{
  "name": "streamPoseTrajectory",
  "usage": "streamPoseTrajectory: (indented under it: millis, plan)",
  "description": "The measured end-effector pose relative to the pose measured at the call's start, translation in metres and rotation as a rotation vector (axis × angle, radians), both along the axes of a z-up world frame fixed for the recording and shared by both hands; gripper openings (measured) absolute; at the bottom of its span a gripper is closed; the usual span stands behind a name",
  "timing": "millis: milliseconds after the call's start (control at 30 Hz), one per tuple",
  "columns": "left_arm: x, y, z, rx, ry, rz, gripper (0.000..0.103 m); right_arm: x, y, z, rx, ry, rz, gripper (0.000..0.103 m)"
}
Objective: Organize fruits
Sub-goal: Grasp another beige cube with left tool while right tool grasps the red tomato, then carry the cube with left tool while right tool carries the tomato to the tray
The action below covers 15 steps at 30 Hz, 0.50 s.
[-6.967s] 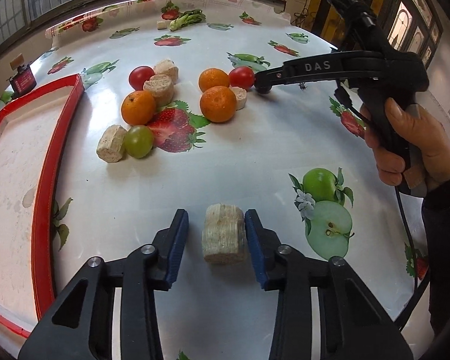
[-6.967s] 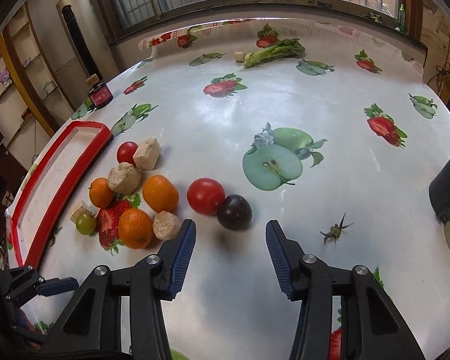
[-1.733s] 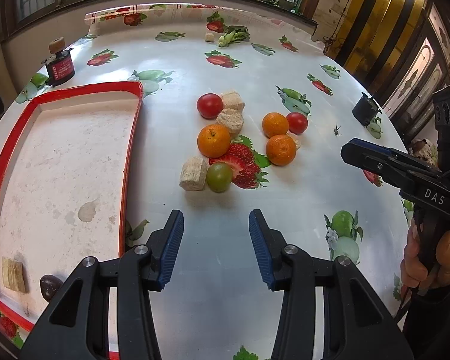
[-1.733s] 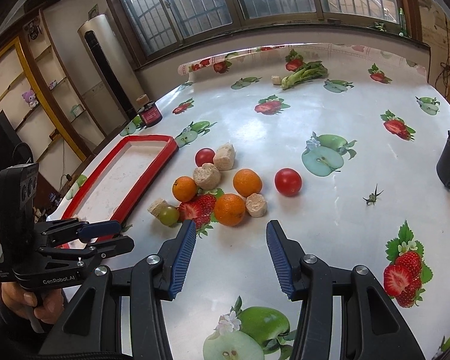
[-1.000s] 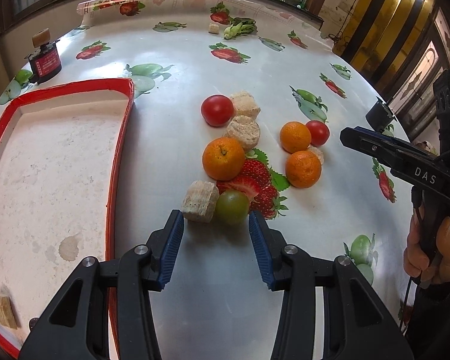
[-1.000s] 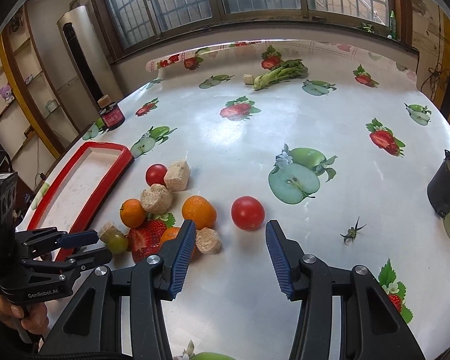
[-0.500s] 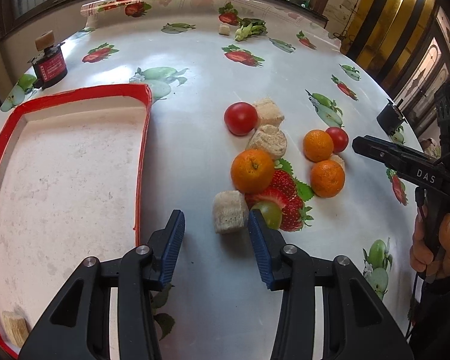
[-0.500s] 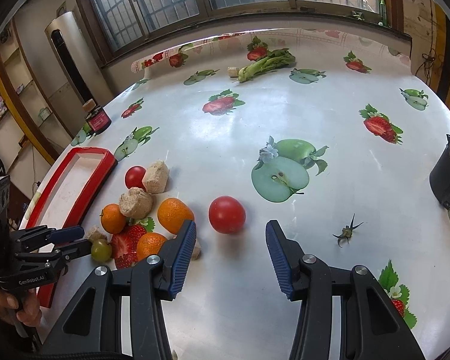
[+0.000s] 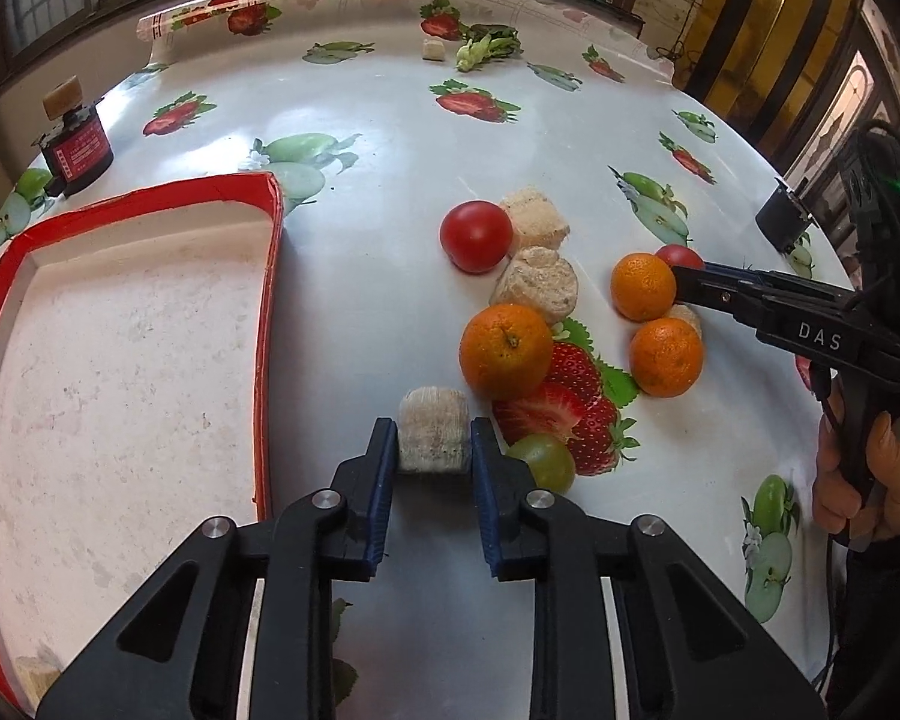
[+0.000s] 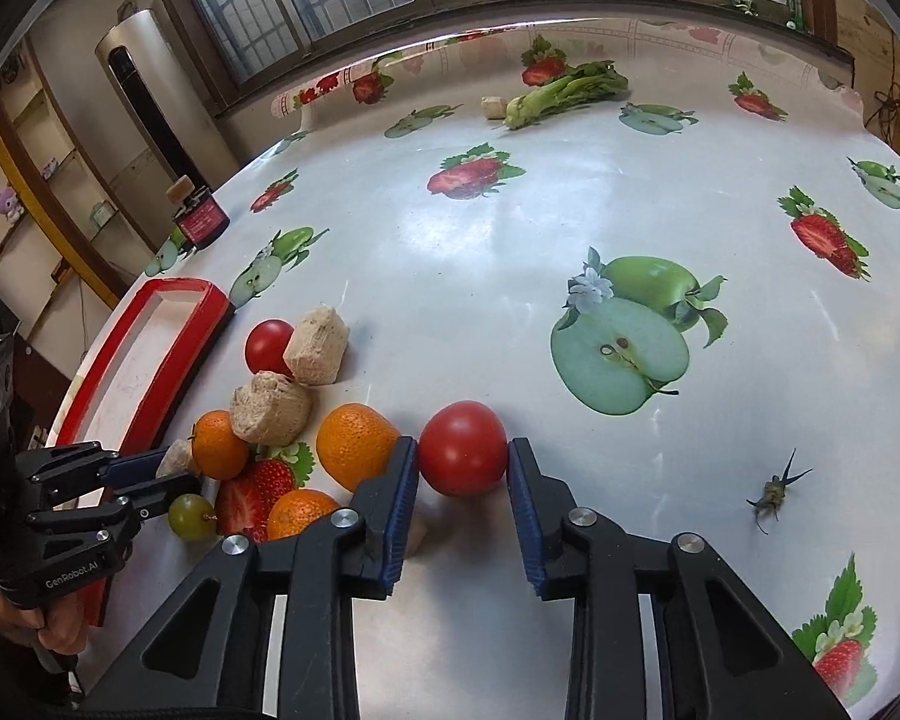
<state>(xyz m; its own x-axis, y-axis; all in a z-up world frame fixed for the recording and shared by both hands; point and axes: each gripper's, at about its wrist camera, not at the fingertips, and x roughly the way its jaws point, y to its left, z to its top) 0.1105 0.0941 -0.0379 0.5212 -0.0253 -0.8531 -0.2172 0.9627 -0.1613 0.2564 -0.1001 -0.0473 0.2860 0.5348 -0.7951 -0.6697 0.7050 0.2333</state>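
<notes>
Fruits lie in a loose group on the table (image 9: 390, 138), just right of the red tray (image 9: 267, 312). The left gripper (image 9: 434, 441) has its 2 blue fingers pressed on both sides of a beige block (image 9: 433, 429), which sits on the table between the tray and a green grape (image 9: 540, 461). An orange (image 9: 506, 351) is just behind the block. The right gripper (image 10: 462, 471) has its jaws on each side of a red tomato (image 10: 462, 447); the fingers touch or nearly touch it, and I cannot tell if they squeeze it. This tomato rests on the table beside a second orange (image 10: 354, 444). Behind are 2 more beige blocks (image 9: 534, 285) and another tomato (image 9: 476, 236), close together. A third orange (image 9: 666, 357) lies nearer the right gripper. A small dark jar (image 9: 77, 144) stands beyond the tray. Green vegetable (image 10: 561, 93) lies at the far edge.
</notes>
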Motion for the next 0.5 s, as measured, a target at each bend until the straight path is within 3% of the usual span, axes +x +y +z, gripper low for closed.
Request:
streamPoseTrajectory:
  millis: [500]
  plan:
    - [-0.047, 0.002, 0.036, -0.027, -0.109, 0.038, 0.021, -0.046, -0.012, 0.047, 0.084, -0.064, 0.021, 0.031]
